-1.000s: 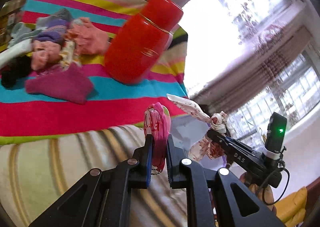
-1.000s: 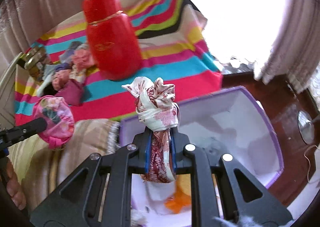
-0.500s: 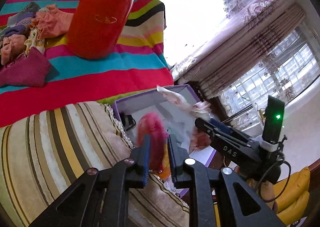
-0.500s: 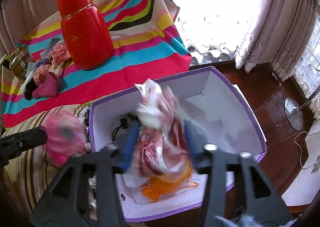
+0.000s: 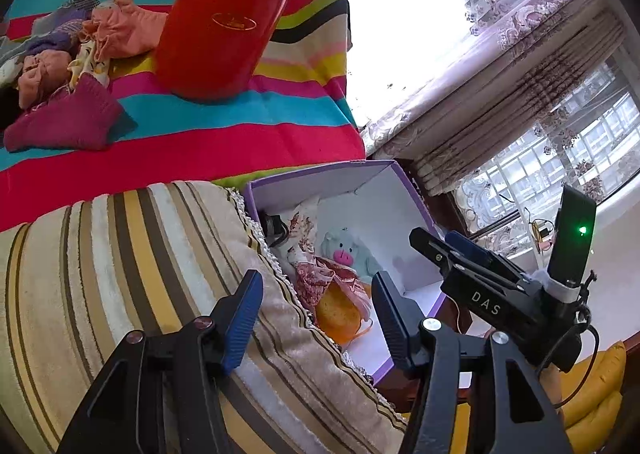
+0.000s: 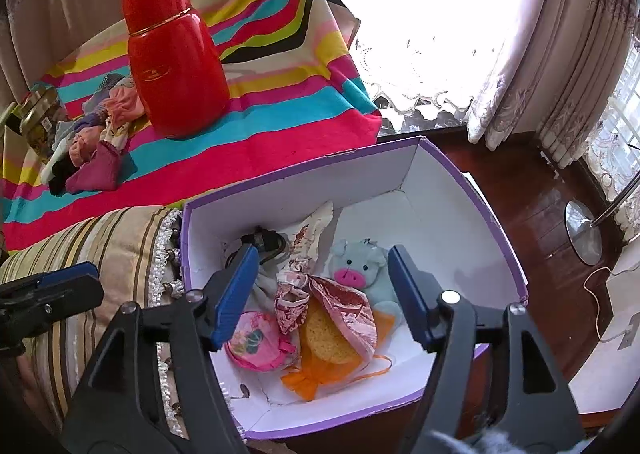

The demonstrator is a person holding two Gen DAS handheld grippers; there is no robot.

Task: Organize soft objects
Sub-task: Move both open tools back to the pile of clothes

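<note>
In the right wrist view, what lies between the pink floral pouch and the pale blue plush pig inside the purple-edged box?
Right wrist view: between the pink floral pouch and the pale blue plush pig lie a red-and-white patterned cloth bundle and a yellow sponge.

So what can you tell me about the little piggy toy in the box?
The piggy toy is a small plush, pale blue-grey, with a bright pink snout, black dot eyes and floppy ears. It sits upright inside the purple-edged box, facing out, its lower part hidden behind a red patterned cloth and an orange cloth. No gripper touches it.
</note>
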